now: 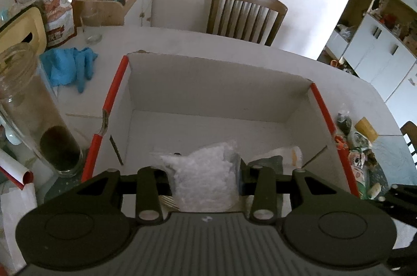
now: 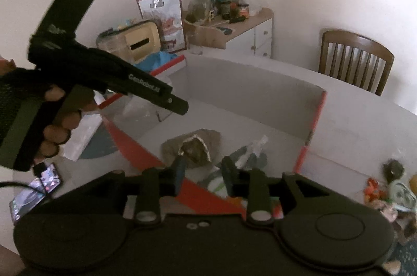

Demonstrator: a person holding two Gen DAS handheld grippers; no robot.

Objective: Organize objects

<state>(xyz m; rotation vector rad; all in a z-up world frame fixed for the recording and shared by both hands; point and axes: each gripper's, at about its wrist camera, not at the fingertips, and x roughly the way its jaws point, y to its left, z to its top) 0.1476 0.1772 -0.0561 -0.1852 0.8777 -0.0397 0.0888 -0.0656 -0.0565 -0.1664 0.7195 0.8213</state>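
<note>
A white cardboard box [image 1: 208, 104] with red edges stands open on the table; it also shows in the right wrist view [image 2: 260, 99]. My left gripper [image 1: 206, 179] is over the box's near end, with a clear bag of white material [image 1: 206, 171] between its fingers. I cannot tell whether the fingers press on the bag. My right gripper [image 2: 203, 177] is open and empty above the box's near rim. Inside the box lie a grey-brown bag [image 2: 192, 145] and a clear packet [image 2: 250, 151]. The left gripper's body [image 2: 109, 73] and the hand holding it show at the left.
A tall glass jar [image 1: 34, 109], blue gloves [image 1: 70, 65], a snack bag [image 1: 49, 2] and a beige container [image 1: 20, 28] stand left of the box. Small packets [image 1: 357, 145] lie to its right. A wooden chair [image 1: 245, 13] is behind the table. A phone [image 2: 34, 192] lies near left.
</note>
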